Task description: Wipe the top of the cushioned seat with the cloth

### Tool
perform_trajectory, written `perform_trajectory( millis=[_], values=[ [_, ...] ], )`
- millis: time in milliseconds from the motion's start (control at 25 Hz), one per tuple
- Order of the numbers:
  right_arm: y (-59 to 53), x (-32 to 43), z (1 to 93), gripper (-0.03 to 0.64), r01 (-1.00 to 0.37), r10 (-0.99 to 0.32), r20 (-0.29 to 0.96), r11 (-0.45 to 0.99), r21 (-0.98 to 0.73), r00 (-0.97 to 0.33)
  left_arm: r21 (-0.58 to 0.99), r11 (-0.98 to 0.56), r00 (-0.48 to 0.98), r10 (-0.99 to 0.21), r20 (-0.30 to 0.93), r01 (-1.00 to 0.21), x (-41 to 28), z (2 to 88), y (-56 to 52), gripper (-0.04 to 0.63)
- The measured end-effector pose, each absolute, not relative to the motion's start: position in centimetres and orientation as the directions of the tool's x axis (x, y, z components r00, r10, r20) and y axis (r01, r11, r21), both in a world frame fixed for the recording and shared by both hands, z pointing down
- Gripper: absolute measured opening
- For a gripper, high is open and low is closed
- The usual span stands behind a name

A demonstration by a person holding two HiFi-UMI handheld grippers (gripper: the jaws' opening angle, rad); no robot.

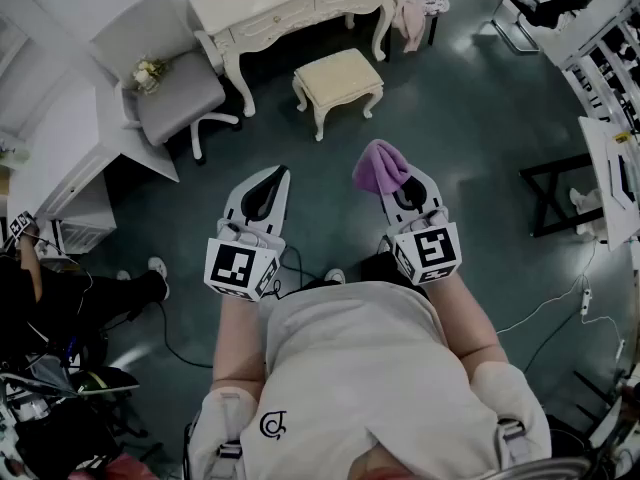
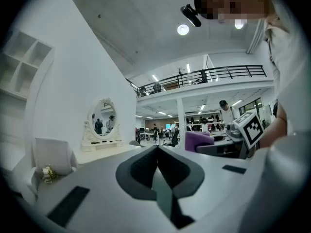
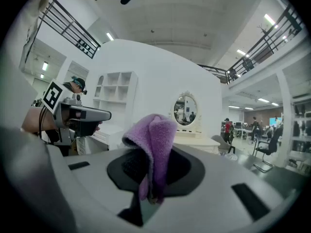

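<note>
Our shirt (image 1: pixel 350 368) fills the near edge of the head view. Beyond it the dark floor (image 1: pixel 480 118) lies open all the way to the seat. On the far side stands the white table (image 1: pixel 290 8), with the grey chair (image 1: pixel 175 93) at far left. The seat (image 1: pixel 340 76) stands just on the near side of the table and apart from the chair. Its pale cushion is bare, and its long axis runs left to right, a little skewed. It lies straight out beyond both tongs, well apart from them and about midway between their lines. The left tongs (image 1: pixel 270 180) are together with nothing in them. The right tongs (image 1: pixel 400 178) are clamped on the purple cloth (image 1: pixel 380 166), which stands bunched above the tips. We judge the right arm must carry it forward and a touch left, then down onto the cushion. Near and right edges are free, while the table crowds the far edge.
</note>
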State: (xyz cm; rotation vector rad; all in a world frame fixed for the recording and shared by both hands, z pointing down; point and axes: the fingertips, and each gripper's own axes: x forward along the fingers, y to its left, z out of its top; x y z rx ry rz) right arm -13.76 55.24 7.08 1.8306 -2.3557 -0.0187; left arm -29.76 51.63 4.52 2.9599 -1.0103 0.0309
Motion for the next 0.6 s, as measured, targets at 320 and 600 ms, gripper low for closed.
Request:
perform_trajectory(
  millis=[320,600],
  values=[
    [54.94,-13.85,7.41,0.071,-0.962,-0.963,0.127,0.252,0.102,-0.239,0.011,-0.796,0.796,-0.604,0.023,-0.605,-29.72,4.72,51.20,0.014],
    [54.47,-13.29,7.55,0.074,-0.969,-0.965,0.124,0.241,0.059,-0.233,0.026,-0.799,0.799,-0.600,0.021,-0.601,-29.26,5.00,50.66,0.013]
  ],
)
